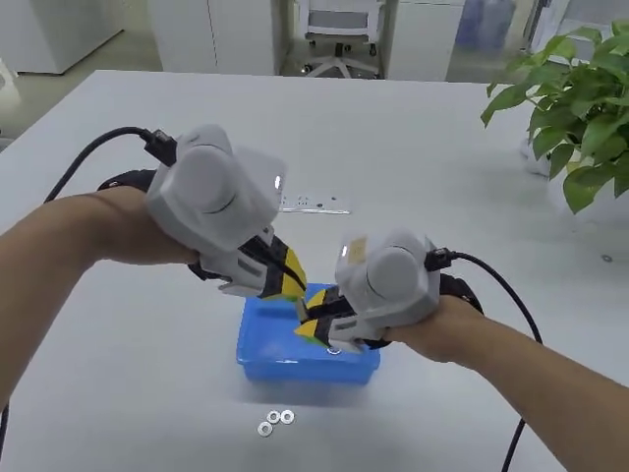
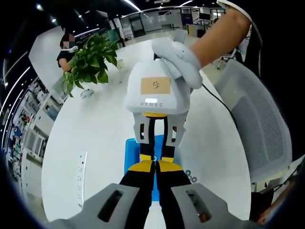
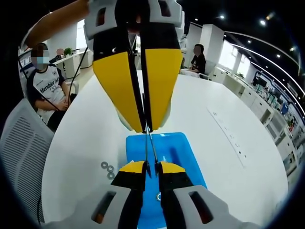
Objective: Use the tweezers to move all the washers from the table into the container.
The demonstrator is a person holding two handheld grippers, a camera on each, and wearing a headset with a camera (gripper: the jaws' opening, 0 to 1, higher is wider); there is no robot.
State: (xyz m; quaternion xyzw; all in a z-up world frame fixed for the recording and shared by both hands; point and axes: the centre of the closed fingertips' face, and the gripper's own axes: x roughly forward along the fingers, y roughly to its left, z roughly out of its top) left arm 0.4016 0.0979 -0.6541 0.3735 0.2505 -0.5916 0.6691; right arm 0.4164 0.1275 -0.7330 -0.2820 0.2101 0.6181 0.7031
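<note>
The thin metal tweezers (image 3: pixel 148 148) span between both grippers above the blue container (image 1: pixel 257 356). My left gripper (image 1: pixel 294 286) is shut on their upper end. Facing it, my right gripper (image 1: pixel 311 326) is shut on their lower end. In the right gripper view its own yellow tips (image 3: pixel 148 168) pinch the tweezers, and the left gripper (image 3: pixel 145 130) comes down from the top. Three washers (image 1: pixel 276 421) lie on the white table just in front of the container, also seen as washers (image 3: pixel 109 169) left of the container (image 3: pixel 177 151). A small ring inside the container may be another washer.
A white power strip (image 1: pixel 314 205) lies on the table beyond the grippers. A potted plant (image 1: pixel 580 108) stands at the far right. An office chair (image 1: pixel 339 29) stands behind the table. Cables trail from both grippers. People sit behind the table in the right gripper view.
</note>
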